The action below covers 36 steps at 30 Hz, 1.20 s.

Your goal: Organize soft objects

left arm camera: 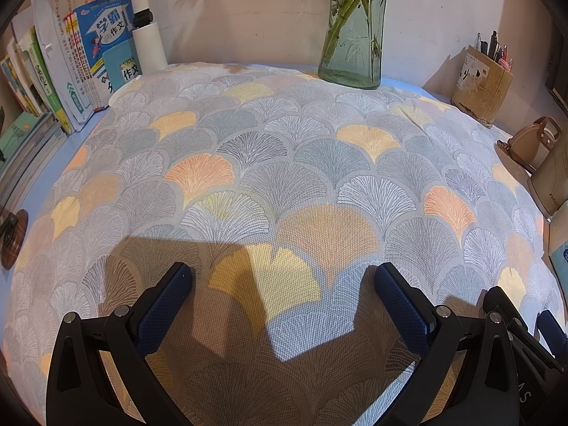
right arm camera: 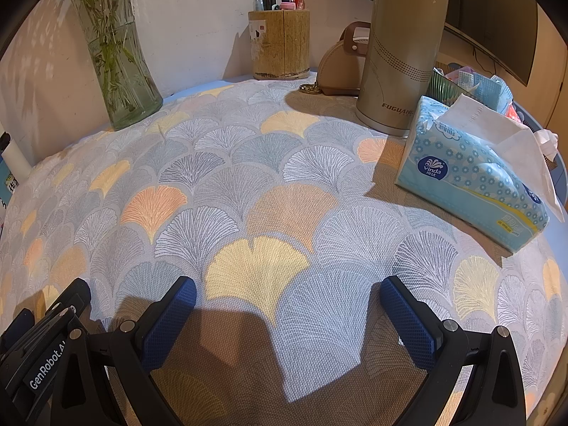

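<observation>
A large soft cushion (left arm camera: 284, 163) with a fan-leaf pattern in grey, yellow and orange lies flat and fills most of the desk in both views (right arm camera: 248, 184). My left gripper (left arm camera: 284, 277) hovers open just above its near part, nothing between the blue pads. My right gripper (right arm camera: 287, 287) is open too, close over the same cushion, beside the left one. The right gripper's body shows at the lower right of the left wrist view, and the left gripper's body at the lower left of the right wrist view. A blue soft tissue pack (right arm camera: 472, 184) rests on the cushion's right side.
At the back stand a glass vase (left arm camera: 351, 35) with green stems, a pen holder (right arm camera: 280, 46), a tan thermos (right arm camera: 401, 49) and a small brown bag (right arm camera: 340, 67). Books (left arm camera: 88, 56) line the left edge beside a white lamp post (left arm camera: 147, 25). A basket (right arm camera: 472, 85) sits behind the tissues.
</observation>
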Motion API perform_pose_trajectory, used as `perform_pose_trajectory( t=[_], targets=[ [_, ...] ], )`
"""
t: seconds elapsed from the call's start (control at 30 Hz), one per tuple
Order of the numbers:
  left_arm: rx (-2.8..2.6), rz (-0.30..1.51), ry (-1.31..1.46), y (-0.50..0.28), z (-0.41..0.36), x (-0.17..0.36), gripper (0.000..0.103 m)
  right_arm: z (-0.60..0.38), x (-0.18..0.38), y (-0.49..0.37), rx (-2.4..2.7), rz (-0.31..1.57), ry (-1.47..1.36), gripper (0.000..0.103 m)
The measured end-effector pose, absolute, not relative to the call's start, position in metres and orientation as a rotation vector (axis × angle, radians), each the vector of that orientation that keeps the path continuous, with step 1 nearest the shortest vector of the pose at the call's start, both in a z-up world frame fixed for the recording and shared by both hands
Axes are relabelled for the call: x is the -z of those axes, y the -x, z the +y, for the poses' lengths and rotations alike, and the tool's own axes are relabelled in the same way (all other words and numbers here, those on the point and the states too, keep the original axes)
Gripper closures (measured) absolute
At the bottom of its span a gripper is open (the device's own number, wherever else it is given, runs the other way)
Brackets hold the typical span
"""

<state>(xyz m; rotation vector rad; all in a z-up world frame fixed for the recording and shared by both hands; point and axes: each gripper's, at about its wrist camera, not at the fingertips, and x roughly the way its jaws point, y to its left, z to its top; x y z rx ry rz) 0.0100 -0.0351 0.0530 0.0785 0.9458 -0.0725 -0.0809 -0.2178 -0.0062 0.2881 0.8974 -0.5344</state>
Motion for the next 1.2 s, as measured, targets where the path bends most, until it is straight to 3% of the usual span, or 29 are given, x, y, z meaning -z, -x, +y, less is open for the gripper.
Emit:
perform_pose_trajectory(
  t=[1.2],
  targets=[
    [0.098,0.947,-0.096,-0.0086,-0.0349,-0.0531,0.001,-0.2166,0.0073,0.0809,0.530,0.895,-0.288,0.000]
  ],
)
